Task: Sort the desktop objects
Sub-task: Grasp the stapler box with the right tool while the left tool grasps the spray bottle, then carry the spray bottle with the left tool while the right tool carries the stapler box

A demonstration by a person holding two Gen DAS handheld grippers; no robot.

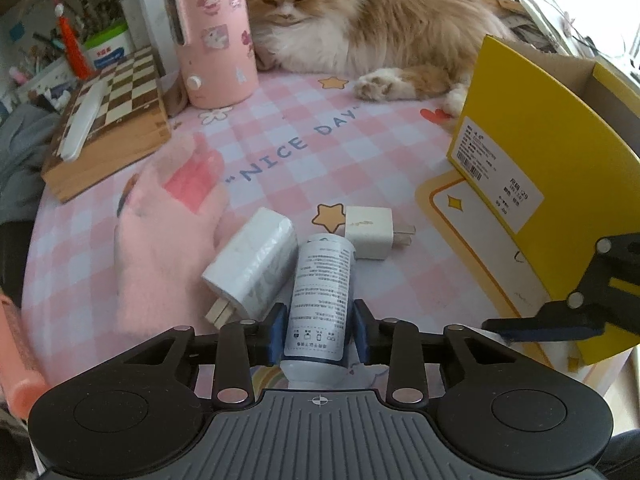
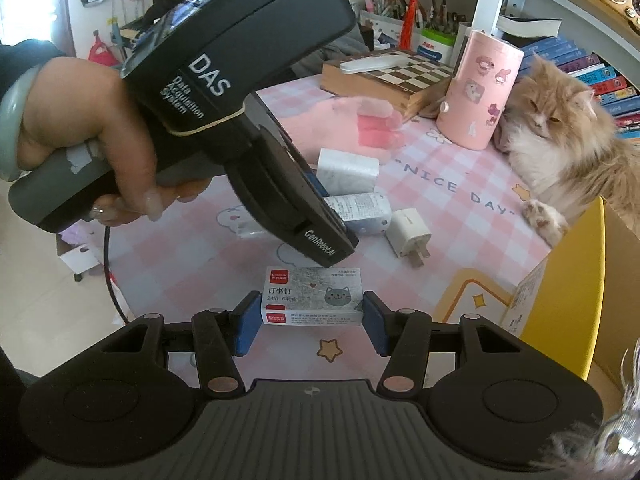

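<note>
The left tool (image 1: 318,334) has a black, ribbed grey base flanked by two round black caps, black linkage arms with silver rivets, and blue pads (image 1: 277,334). The right tool (image 2: 311,322) is built the same, with blue pads (image 2: 245,328) and copper-toned rivets at the base. In the right wrist view the left tool's black housing carries white lettering, "DAS Data Acquisition System" and "GenRobot.AI", a thin rubber band, a grey handle with tape, and a black cable. The hand (image 2: 86,136) has bare skin, long glossy nails and a pale green bangle (image 2: 10,120).
</note>
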